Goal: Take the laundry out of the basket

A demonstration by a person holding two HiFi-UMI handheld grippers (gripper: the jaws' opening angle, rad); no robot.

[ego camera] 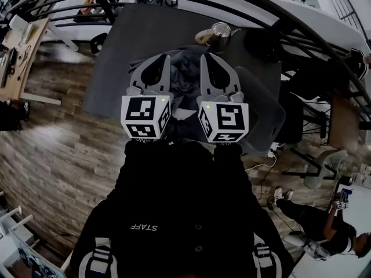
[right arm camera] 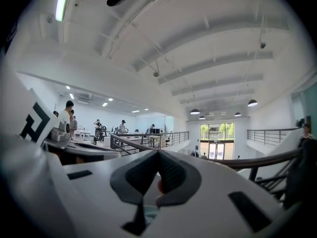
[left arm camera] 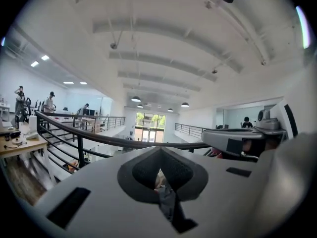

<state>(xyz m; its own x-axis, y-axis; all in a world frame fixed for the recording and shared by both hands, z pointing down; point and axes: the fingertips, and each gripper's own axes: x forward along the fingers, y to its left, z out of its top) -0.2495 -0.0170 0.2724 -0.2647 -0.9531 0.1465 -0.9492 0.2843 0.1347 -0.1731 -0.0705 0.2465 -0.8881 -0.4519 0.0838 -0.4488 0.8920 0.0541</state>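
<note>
I hold both grippers up close under the head camera, side by side, jaws pointing forward. In the head view a heap of dark laundry (ego camera: 185, 77) lies on a dark grey surface (ego camera: 124, 57), showing between and beyond them. My left gripper (ego camera: 166, 58) is shut, its tips (left arm camera: 159, 150) meeting with nothing pinched. My right gripper (ego camera: 204, 57) is shut too and holds nothing (right arm camera: 158, 152). Both gripper views look out level over the hall, so only a sliver of dark cloth (left arm camera: 167, 202) shows through the left jaws' gap. I cannot make out a basket for certain.
A metal pot (ego camera: 221, 36) and a beige object (ego camera: 203, 37) stand behind the laundry. A lighter grey rounded shape (ego camera: 264, 114) lies to the right. A black railing (ego camera: 278, 22) curves across the back. A person (ego camera: 324, 225) sits on the floor at lower right.
</note>
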